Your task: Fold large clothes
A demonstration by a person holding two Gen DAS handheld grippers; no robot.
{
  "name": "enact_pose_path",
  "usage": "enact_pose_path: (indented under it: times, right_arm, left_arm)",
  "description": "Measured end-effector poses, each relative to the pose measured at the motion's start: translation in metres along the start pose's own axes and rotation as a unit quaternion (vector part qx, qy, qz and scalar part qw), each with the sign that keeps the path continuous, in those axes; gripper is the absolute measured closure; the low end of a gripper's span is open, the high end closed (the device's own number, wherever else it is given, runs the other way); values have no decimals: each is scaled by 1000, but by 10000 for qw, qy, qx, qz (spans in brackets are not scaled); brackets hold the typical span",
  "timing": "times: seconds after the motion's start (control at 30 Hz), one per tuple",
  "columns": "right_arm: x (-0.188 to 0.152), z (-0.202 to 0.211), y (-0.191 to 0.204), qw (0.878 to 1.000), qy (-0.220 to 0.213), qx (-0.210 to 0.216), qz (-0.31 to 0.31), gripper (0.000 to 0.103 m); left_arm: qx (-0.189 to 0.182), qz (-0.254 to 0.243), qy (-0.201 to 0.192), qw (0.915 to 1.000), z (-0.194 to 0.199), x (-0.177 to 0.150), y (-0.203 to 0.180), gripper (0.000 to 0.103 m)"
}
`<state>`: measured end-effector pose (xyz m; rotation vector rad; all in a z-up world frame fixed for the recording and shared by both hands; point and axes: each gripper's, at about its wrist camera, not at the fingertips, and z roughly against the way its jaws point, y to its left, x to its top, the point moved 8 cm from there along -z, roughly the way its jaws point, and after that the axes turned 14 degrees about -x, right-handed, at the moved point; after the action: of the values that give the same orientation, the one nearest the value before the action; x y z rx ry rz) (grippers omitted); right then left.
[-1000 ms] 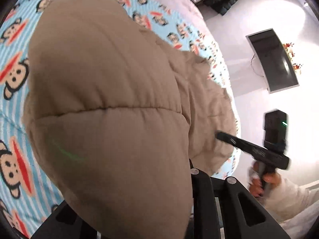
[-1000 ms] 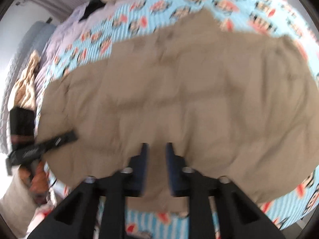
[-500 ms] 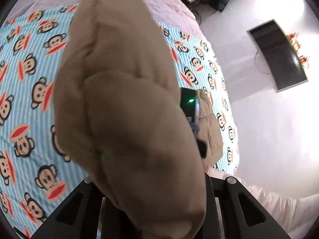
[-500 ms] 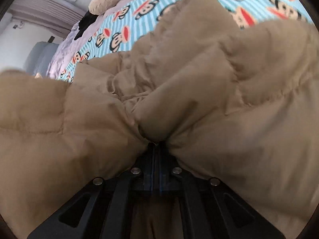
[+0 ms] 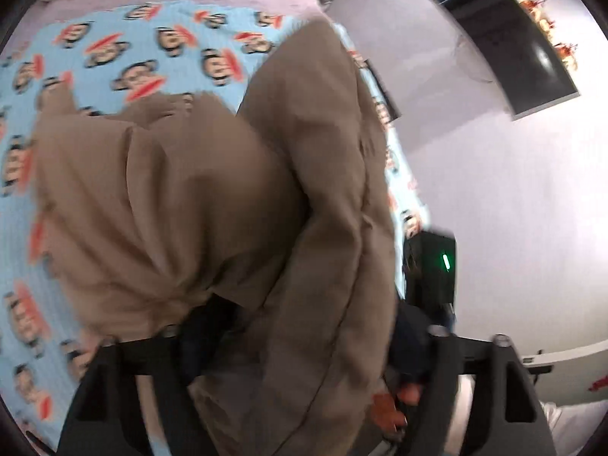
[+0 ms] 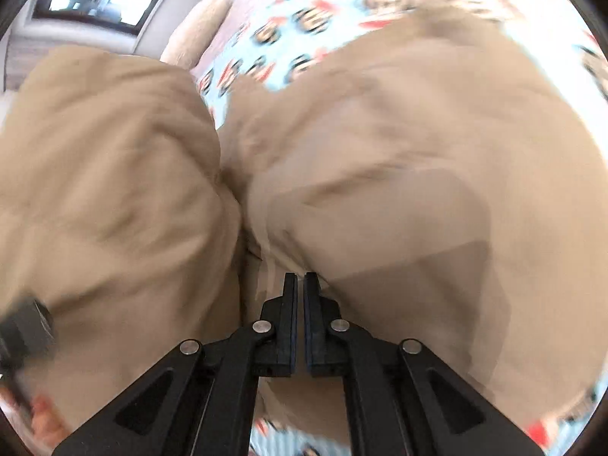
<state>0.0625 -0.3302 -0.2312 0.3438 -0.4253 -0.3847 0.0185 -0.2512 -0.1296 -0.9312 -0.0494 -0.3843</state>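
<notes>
A large tan padded coat (image 5: 197,205) lies bunched on the monkey-print sheet (image 5: 125,53) of the bed. In the left wrist view my left gripper (image 5: 300,342) has its fingers spread wide, with a thick fold of the coat draped between and over them. In the right wrist view the coat (image 6: 399,174) fills the frame, and my right gripper (image 6: 300,281) is shut on a fold of it low at the centre. The right gripper's black body with a green light (image 5: 433,269) shows beside the coat's right edge. The picture is motion-blurred.
A pale pillow (image 6: 193,30) lies at the head of the bed. A dark wall screen (image 5: 509,38) hangs on the white wall right of the bed. The bed's right edge (image 5: 399,174) runs close past the coat. The other gripper's black body (image 6: 26,326) shows at lower left.
Both grippers swung the coat round and across the bed. The left gripper's fingers have spread apart around the fold. The right gripper stays clamped on fabric, having closed about a second ago.
</notes>
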Motion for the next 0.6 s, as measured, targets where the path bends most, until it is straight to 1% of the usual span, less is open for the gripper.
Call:
enact_pose_path:
  times: [0.07,0.1,0.13,0.17,0.2,0.23,0.27,0.3,0.33,0.37,0.4,0.43,0.47,0.53,0.57,0.6]
  right_arm:
    - [-7,16,-25,9997,-44,-67,-228,99]
    - [-11,23,-37,9994,-51,-92,-343,99]
    - [-15,28,-46,9991,-51,-89,-417,99]
    - [-19,34,-55,9987,-43,-91,-494,99]
    - [-23,39,-61,9986,-27,-106,-524,98]
    - [-28,45,-66,9986,-8,-136,-513,96]
    - [-30,50,-68,9987,-1,-141,-486,88]
    - [-35,58,-70,9990,-9,-115,-439,73]
    - [-37,65,-71,9991,-37,-80,-403,62]
    - [-40,75,-71,9993,-106,-13,-360,39]
    - [-42,87,-69,9992,-220,121,-300,32]
    - [-43,96,-68,9990,-302,228,-247,32]
    - [-41,106,-64,9985,-353,380,-158,32]
    - [-41,117,-49,9969,-360,702,36,28]
    - [-42,118,-39,9960,-341,812,169,26]
    - [-49,121,-35,9954,-322,860,264,25]
  left_arm:
    - [-251,36,14,9997,-19,11,-1,21]
    - [-482,140,75,9987,-34,14,-2,21]
    - [-691,253,148,9972,-52,10,-5,21]
    - [-830,318,218,9958,-62,12,-5,21]
    - [-917,358,301,9947,-74,14,-5,21]
    - [-852,329,345,9952,-84,16,-4,21]
    - [-771,291,355,9960,-90,18,-3,21]
    - [-699,251,351,9966,-95,19,-3,21]
    - [-629,230,319,9972,-101,22,-3,21]
    - [-590,231,299,9975,-101,20,-4,21]
    - [-524,222,277,9980,-104,22,-5,21]
    - [-439,200,257,9985,-105,22,-6,21]
    - [-376,179,254,9988,-101,12,-12,21]
    - [-216,115,272,9993,-105,17,-11,21]
    - [-144,73,278,9995,-104,15,-16,21]
    - [-73,13,275,9996,-100,15,-20,21]
